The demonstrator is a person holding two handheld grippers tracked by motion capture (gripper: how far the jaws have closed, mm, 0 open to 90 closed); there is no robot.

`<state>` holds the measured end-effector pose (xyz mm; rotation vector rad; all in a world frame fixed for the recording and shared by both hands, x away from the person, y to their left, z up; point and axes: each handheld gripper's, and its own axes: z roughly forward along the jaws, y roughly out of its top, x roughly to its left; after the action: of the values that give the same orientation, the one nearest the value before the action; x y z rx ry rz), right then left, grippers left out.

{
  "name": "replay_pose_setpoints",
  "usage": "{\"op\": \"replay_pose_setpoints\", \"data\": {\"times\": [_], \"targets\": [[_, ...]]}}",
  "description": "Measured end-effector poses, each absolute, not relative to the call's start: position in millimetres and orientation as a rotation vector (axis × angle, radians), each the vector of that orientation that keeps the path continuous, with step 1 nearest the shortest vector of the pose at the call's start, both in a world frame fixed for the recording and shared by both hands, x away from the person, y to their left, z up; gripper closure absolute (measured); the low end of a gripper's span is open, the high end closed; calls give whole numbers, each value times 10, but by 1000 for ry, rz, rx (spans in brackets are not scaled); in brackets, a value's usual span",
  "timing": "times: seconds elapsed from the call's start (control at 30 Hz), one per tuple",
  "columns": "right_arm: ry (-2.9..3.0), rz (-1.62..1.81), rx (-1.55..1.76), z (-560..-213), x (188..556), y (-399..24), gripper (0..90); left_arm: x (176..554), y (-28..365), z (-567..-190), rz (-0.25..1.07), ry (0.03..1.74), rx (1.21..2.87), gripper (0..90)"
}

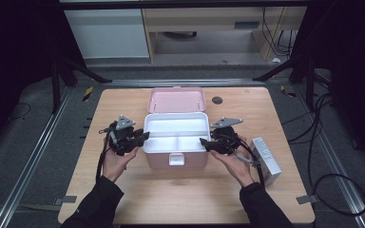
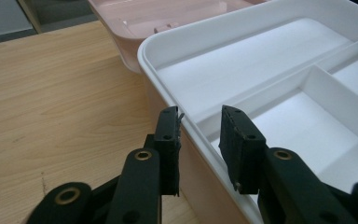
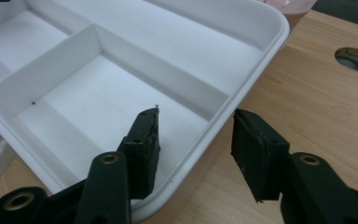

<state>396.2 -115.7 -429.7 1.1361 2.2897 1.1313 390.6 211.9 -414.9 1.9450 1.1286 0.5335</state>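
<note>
A pink storage box (image 1: 158, 159) stands open in the middle of the wooden table, its pink lid (image 1: 176, 99) laid back behind it. Inside sits a white tray (image 1: 176, 116) with divided, bare compartments. My left gripper (image 1: 145, 136) is at the box's left side. In the left gripper view its jaws (image 2: 199, 122) straddle the tray's rim (image 2: 205, 25), one outside and one inside, with small gaps still showing. My right gripper (image 1: 203, 141) is at the box's right side. Its jaws (image 3: 196, 126) stand wider, also straddling the rim (image 3: 256, 70) without touching it.
A small white carton (image 1: 266, 159) lies on the table right of my right hand. A round hole (image 1: 217, 100) is in the tabletop beside the lid, also seen as the hole (image 3: 354, 58). Cables run over the floor at the right. Bare wood (image 2: 51, 93) lies left of the box.
</note>
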Motion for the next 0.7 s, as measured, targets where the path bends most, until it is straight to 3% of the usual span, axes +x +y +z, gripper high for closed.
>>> {"op": "replay_pose_setpoints", "data": {"times": [0.4, 0.57, 0.7], "targets": [[2243, 1133, 1199, -4309, 3878, -1138, 539, 3961, 2123, -4177, 522, 1115, 1937, 663], [2219, 1163, 1174, -4253, 3883, -1201, 457, 3903, 2156, -4073, 546, 1069, 1943, 539], [2169, 1227, 1160, -4153, 3896, -1361, 406, 3835, 2210, -3942, 575, 1019, 1933, 498]]}}
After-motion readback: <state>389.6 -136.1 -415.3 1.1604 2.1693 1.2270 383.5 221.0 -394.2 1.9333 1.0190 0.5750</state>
